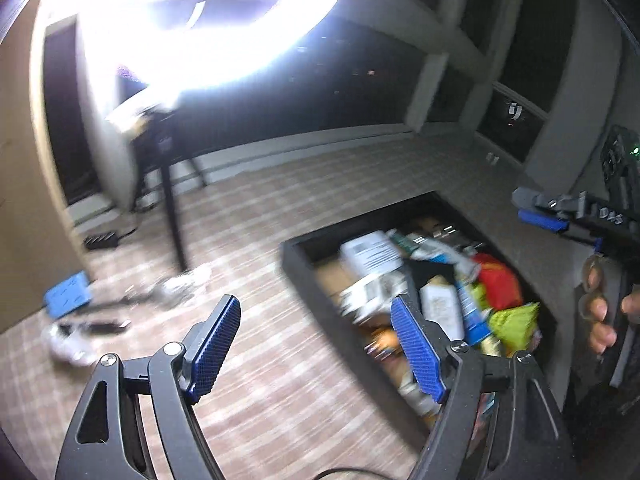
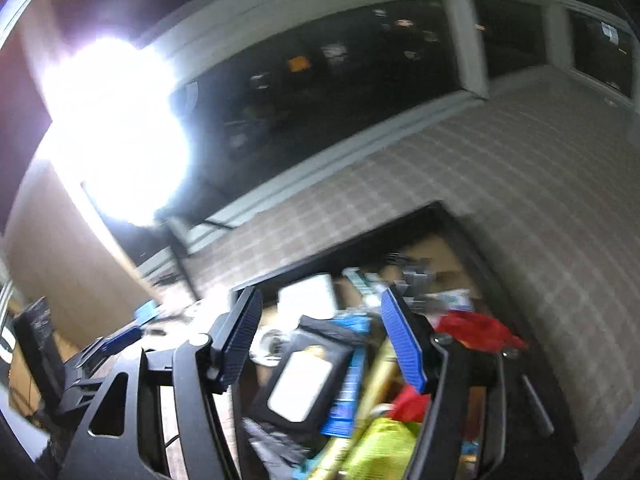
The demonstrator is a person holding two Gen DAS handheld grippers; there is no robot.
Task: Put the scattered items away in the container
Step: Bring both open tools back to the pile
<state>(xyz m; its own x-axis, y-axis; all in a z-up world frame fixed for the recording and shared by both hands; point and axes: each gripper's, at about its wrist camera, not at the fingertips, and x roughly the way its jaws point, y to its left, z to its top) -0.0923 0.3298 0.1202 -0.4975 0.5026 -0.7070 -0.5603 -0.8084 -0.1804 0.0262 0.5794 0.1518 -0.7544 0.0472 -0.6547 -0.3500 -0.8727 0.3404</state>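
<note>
Both tongs spread and empty over a full black container on the carpet.

The container [image 1: 298,264] sits on the checked carpet [image 1: 280,184], below the dark windows [image 1: 320,92], and is crowded with blurred packets, a red bag [image 1: 498,278] and a yellow-green bag [image 1: 514,322] among them. The left tongs [image 1: 316,354] hang with jaws apart over its near-left rim; the right tongs [image 2: 322,342], jaws apart too, hover above its contents. A few small items [image 1: 84,320] lie on the carpet well left of it.
</note>
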